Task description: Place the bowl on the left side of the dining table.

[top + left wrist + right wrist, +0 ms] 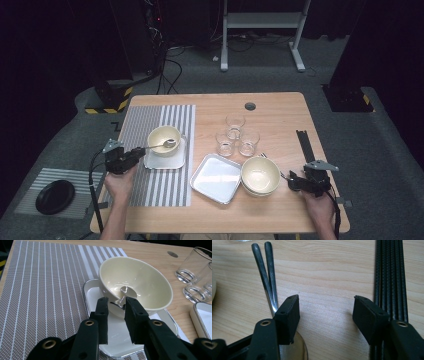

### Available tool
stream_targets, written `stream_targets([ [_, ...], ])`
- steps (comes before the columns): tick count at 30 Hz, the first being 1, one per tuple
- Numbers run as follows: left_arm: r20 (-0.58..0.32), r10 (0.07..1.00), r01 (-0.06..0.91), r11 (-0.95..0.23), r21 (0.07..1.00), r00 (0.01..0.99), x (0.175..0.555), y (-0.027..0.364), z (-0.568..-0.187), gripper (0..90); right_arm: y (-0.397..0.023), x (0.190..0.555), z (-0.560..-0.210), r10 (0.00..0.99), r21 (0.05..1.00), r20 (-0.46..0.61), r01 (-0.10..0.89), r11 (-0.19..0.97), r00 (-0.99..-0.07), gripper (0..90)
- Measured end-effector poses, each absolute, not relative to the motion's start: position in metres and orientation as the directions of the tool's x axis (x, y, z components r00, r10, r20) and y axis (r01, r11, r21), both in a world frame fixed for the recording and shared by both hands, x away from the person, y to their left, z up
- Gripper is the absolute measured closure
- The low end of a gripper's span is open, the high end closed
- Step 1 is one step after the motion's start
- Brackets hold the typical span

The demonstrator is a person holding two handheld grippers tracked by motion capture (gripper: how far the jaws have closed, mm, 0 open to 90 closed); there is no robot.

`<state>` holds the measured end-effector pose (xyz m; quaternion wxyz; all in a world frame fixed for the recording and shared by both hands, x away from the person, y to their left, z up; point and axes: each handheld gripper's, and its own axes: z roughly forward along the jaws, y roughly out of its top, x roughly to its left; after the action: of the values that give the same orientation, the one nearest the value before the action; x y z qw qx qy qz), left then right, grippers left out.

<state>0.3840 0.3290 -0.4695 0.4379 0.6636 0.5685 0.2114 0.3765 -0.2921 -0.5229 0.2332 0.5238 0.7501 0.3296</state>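
Spoon (128, 292) lies in the cream bowl (140, 287) on the small tray (120, 340), handle over the near rim between the left gripper (116, 305) jaws, which stand slightly apart, seemingly clear of it. Placing looks done; next, back away cleanly. Right gripper (325, 307) gapes wide, empty; its own view shows two more spoons (268, 272) lying under one jaw, barely visible from above.

My left gripper (131, 156) sits out ahead of my left hand (119, 184), roughly level, its jaws parted by a narrow gap (nothing pinched between the pads). My right gripper (296, 181) lies low before my right hand (317, 202), jaws spread wide apart. Both forearms come in from below.
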Motion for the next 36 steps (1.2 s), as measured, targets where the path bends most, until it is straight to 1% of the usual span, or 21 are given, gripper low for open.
stream_targets([
  [6,-0.210,0.945,0.580,0.029,0.814,0.249,0.389,0.328,-0.471,71.5,-0.292,0.376,-0.523,0.940,0.739,-0.005,0.632,0.234,-0.342,38.5],
  [7,-0.229,0.946,0.586,0.053,0.809,0.231,0.391,0.327,-0.472,71.5,-0.292,0.376,-0.523,0.940,0.739,-0.005,0.632,0.234,-0.342,38.5],
  [8,-0.214,0.947,0.582,0.036,0.812,0.240,0.393,0.328,-0.473,71.5,-0.292,0.377,-0.523,0.940,0.739,-0.004,0.632,0.234,-0.342,38.5],
  [14,-0.233,0.948,0.586,0.064,0.808,0.217,0.397,0.327,-0.476,71.4,-0.292,0.377,-0.523,0.940,0.739,-0.005,0.632,0.234,-0.342,38.4],
  [16,-0.204,0.951,0.582,0.033,0.812,0.231,0.400,0.330,-0.477,71.1,-0.292,0.376,-0.523,0.940,0.738,-0.004,0.633,0.234,-0.342,38.4],
  [18,-0.239,0.951,0.587,0.080,0.805,0.198,0.401,0.328,-0.478,70.7,-0.292,0.377,-0.523,0.940,0.739,-0.005,0.632,0.234,-0.342,38.4],
  [20,-0.230,0.951,0.584,0.070,0.809,0.205,0.402,0.329,-0.478,70.3,-0.292,0.376,-0.523,0.940,0.739,-0.004,0.632,0.233,-0.342,38.4],
  [23,-0.264,0.949,0.585,0.118,0.803,0.171,0.404,0.329,-0.479,69.5,-0.292,0.377,-0.523,0.940,0.739,-0.005,0.632,0.234,-0.342,38.4],
  [27,-0.279,0.946,0.580,0.137,0.803,0.162,0.406,0.329,-0.480,67.6,-0.292,0.376,-0.523,0.940,0.738,-0.005,0.633,0.234,-0.342,38.4],
  [31,-0.247,0.952,0.578,0.099,0.810,0.183,0.409,0.333,-0.481,67.1,-0.292,0.377,-0.523,0.940,0.739,-0.005,0.632,0.234,-0.342,38.4],
  [32,-0.282,0.949,0.583,0.148,0.799,0.145,0.409,0.331,-0.481,67.1,-0.292,0.377,-0.523,0.940,0.739,-0.005,0.632,0.234,-0.342,38.4],
  [34,-0.283,0.949,0.582,0.152,0.799,0.141,0.410,0.332,-0.482,66.7,-0.292,0.377,-0.523,0.940,0.739,-0.005,0.632,0.234,-0.342,38.4],
  [36,-0.306,0.943,0.577,0.180,0.797,0.128,0.411,0.331,-0.482,66.1,-0.292,0.377,-0.523,0.940,0.739,-0.006,0.632,0.234,-0.342,38.4],
])
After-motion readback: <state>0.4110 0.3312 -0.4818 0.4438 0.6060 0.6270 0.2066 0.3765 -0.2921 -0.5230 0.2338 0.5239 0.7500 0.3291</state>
